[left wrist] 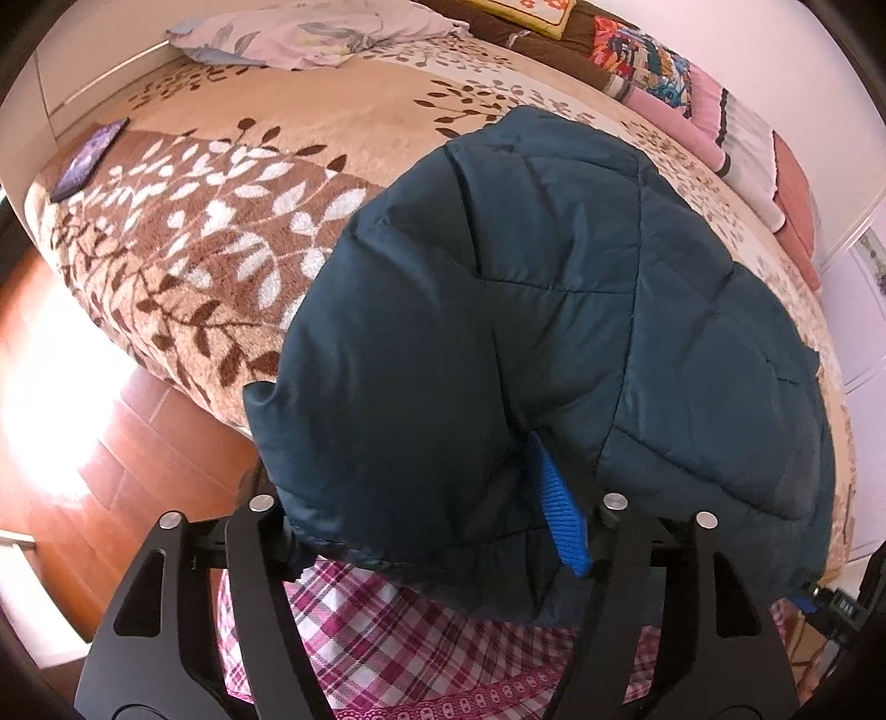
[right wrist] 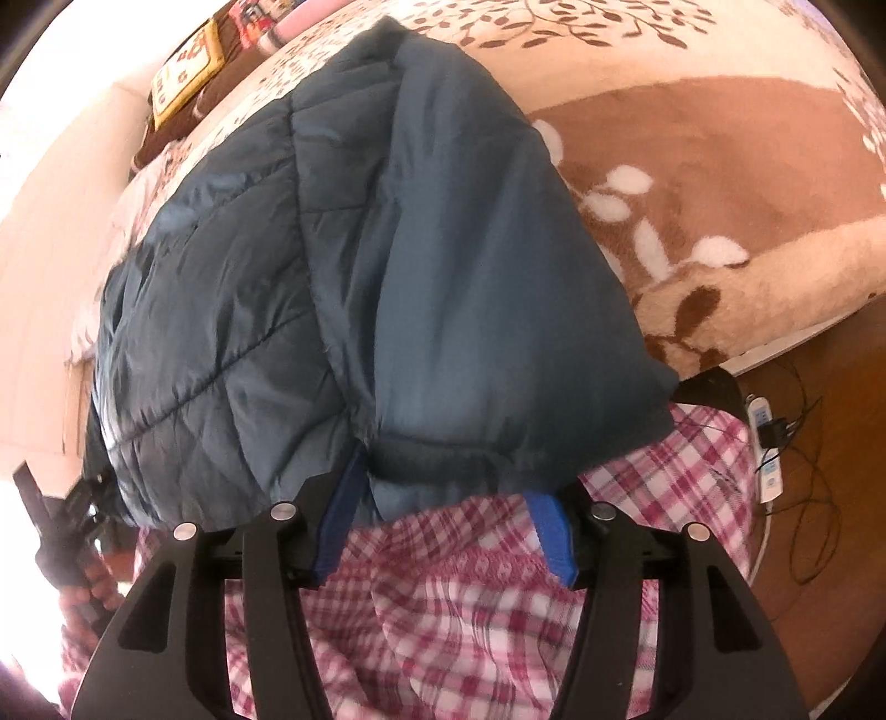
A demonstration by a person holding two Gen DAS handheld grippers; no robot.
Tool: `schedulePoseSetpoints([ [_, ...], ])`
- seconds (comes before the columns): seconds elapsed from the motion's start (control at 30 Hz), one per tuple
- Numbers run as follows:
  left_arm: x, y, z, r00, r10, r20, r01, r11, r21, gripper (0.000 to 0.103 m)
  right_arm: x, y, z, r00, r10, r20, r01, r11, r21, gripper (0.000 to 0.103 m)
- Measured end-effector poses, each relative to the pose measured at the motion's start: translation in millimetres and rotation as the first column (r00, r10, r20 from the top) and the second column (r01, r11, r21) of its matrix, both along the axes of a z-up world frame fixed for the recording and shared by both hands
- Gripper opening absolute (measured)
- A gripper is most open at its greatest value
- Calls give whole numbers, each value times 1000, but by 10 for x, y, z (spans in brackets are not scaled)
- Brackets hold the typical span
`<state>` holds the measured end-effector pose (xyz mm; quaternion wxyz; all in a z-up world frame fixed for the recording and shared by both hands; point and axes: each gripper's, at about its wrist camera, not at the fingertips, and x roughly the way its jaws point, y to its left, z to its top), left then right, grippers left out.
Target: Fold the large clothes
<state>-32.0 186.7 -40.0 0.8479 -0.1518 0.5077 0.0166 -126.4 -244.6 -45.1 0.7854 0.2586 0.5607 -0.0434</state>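
Across the near edge of the bed, a dark teal quilted jacket lay folded into a thick bundle, its near end hanging off the bed's edge toward the cameras. The bed wore a tan and brown blanket patterned with white leaves. Relative to the jacket, a lilac floral pillow sat at the far side of the bed, and a dark phone lay flat on the blanket well apart to the jacket's left in the left wrist view. A stack of folded pink and patterned textiles ran along the bed's far right edge, beyond the jacket.

The left gripper had its fingers spread wide, with the jacket's near edge sagging between them; whether either finger actually pressed the fabric could not be told. A blue ribbed cuff showed just beside its right finger. The right gripper likewise stood with fingers apart, the jacket's hem draped over the gap and two blue cuffs lying close against the finger tips. Below the jacket in both views hung pink plaid cloth. To the jacket's right, on the wooden floor, lay a white power strip with tangled cables.
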Motion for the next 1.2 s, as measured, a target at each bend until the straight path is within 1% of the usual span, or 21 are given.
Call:
schedulePoseSetpoints([
  [0.07, -5, 16, -12, 1000, 0, 7, 0, 1000, -28, 67, -54, 50, 97, 998, 67, -8, -67, 997, -33, 56],
  [0.1, -6, 17, -17, 1000, 2, 10, -1, 999, -37, 67, -74, 79, 147, 995, 95, -3, -95, 994, -47, 50],
  [0.13, -7, 25, -17, 1000, 1, 16, -1, 999, -48, 66, -106, 139, 244, 990, 143, 23, -141, 988, -68, 46],
  [0.17, -14, 16, -18, 1000, 1, 19, 0, 999, -53, 66, -121, 201, 332, 980, 191, 53, -187, 980, -72, 38],
  [0.2, -15, 12, -18, 1000, 0, 21, 1, 999, -53, 66, -119, 264, 392, 971, 231, 63, -226, 971, -78, 37],
  [0.23, -14, 7, -16, 1000, -4, 26, 5, 998, -55, 59, -90, 368, 477, 956, 287, 61, -278, 953, -120, 35],
  [0.27, -17, -1, -9, 999, -9, 33, 10, 998, -56, 53, -71, 449, 542, 945, 320, 72, -307, 940, -150, 28],
  [0.3, -22, -6, 2, 999, -11, 40, 13, 998, -54, 41, -22, 554, 627, 926, 362, 103, -344, 925, -159, 20],
  [0.33, -28, -7, 13, 999, -11, 46, 13, 999, -51, 34, 26, 630, 669, 913, 388, 125, -369, 917, -151, 17],
  [0.4, -39, 5, 34, 998, -12, 62, 15, 998, -59, 28, 199, 844, 727, 876, 447, 181, -426, 894, -140, 5],
  [0.47, -43, 13, 46, 997, -12, 70, 16, 998, -61, 27, 397, 1015, 696, 856, 479, 195, -461, 877, -136, 2],
  [0.5, -43, 17, 49, 997, -13, 72, 18, 998, -63, 27, 535, 1145, 646, 843, 500, 201, -480, 866, -138, 1],
  [0.53, -44, 22, 48, 997, -14, 73, 19, 998, -64, 27, 628, 1250, 609, 836, 509, 202, -487, 860, -150, 1],
  [0.6, -48, 35, 48, 997, -18, 77, 24, 997, -72, 27, 824, 1408, 519, 834, 519, 187, -495, 854, -160, 1],
  [0.73, -55, 57, 29, 997, -18, 80, 25, 995, -93, 27, 1223, 1586, 330, 830, 535, 160, -519, 845, -130, 1],
  [0.8, -56, 64, 28, 996, -19, 84, 27, 994, -102, 27, 1336, 1646, 231, 823, 551, 138, -534, 833, -144, 1],
  [0.83, -53, 69, 30, 996, -22, 89, 31, 994, -106, 27, 1421, 1683, 146, 820, 562, 107, -544, 824, -158, 1],
  [0.87, -56, 66, 40, 995, -28, 98, 39, 993, -110, 28, 1491, 1698, 52, 822, 565, 74, -550, 820, -158, 1],
  [1.0, -63, 13, 69, 992, -52, 116, 64, 993, -101, 28, 1682, 1716, -205, 846, 533, 1, -530, 841, -108, 0],
  [1.07, -67, -2, 88, 990, -61, 127, 73, 992, -100, 28, 1723, 1707, -260, 852, 523, -19, -522, 848, -96, 0],
  [1.2, -87, -6, 124, 986, -68, 151, 85, 991, -106, 28, 1755, 1707, -292, 858, 511, -42, -513, 852, -101, 0],
])
